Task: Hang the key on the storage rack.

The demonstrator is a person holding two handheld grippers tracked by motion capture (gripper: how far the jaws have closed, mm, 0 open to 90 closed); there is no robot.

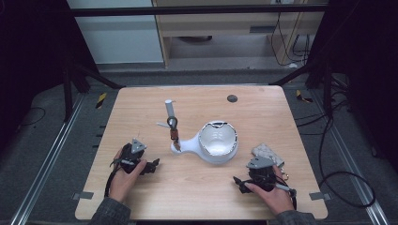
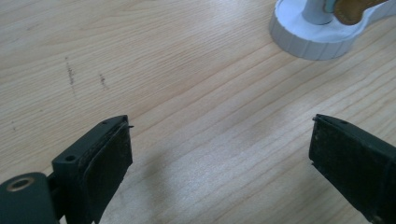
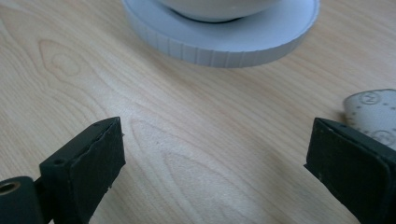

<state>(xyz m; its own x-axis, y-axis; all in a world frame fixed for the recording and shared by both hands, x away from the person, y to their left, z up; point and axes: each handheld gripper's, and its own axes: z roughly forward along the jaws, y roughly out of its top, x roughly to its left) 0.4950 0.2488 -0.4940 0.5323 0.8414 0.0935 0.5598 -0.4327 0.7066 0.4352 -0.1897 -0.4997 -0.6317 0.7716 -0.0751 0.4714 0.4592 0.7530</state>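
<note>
A light wooden table stood in a dark room, and a person sat at its near edge with a gripper in each hand.

The left gripper lay low over the near left part of the table, held in the person's left hand. In the left gripper view its two black jaws stood wide apart, with only bare wood between them. It held nothing. A small round white base showed just past the jaws at the top right of that view.

The right gripper lay low over the near right part of the table, held in the right hand. In the right gripper view its jaws were wide apart too, with nothing in them.

Near the middle of the table sat a white stand with a big bowl-shaped cup at its right end. At its left end a small base held a short post. A dark ring with a brown strap hung on that post. The stand was between the two grippers and a little farther back, apart from both.

A white tube lay behind the post. A small dark round spot was on the far side of the table. A grey dotted cloth lay just beside the right gripper, and its corner showed near the right jaw in the right gripper view.
</note>
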